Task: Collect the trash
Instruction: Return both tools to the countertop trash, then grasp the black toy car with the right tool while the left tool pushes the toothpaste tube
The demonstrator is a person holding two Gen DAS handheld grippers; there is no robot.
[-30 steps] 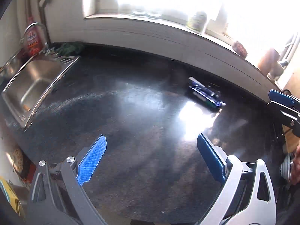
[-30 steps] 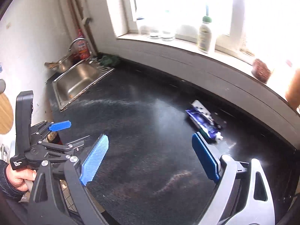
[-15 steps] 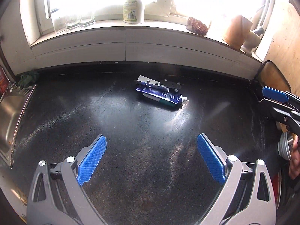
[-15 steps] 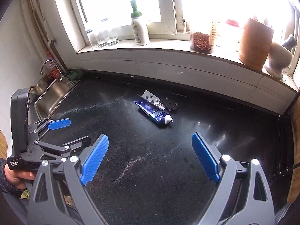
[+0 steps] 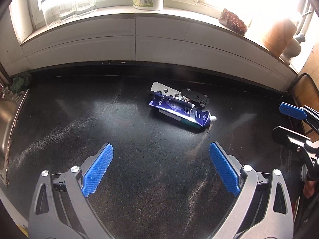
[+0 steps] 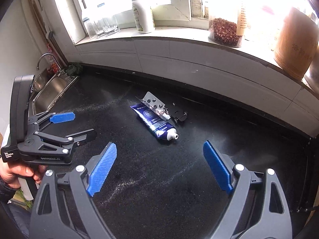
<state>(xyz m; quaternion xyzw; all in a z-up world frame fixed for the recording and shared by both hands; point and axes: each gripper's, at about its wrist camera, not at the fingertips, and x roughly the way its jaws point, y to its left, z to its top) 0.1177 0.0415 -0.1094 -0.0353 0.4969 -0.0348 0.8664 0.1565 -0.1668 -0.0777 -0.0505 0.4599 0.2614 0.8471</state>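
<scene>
Black counter carries a blue tube, a blister pack and a small black part, touching, mid-counter toward the far wall. Both hand-held grippers, left and right, hover spread and empty; nothing collected yet.

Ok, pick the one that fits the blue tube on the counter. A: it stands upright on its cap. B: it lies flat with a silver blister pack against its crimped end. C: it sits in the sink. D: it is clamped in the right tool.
B: the blue tube lies flat on the counter, the silver blister pack resting over its crimped end, and both tools are open and short of it.
</scene>
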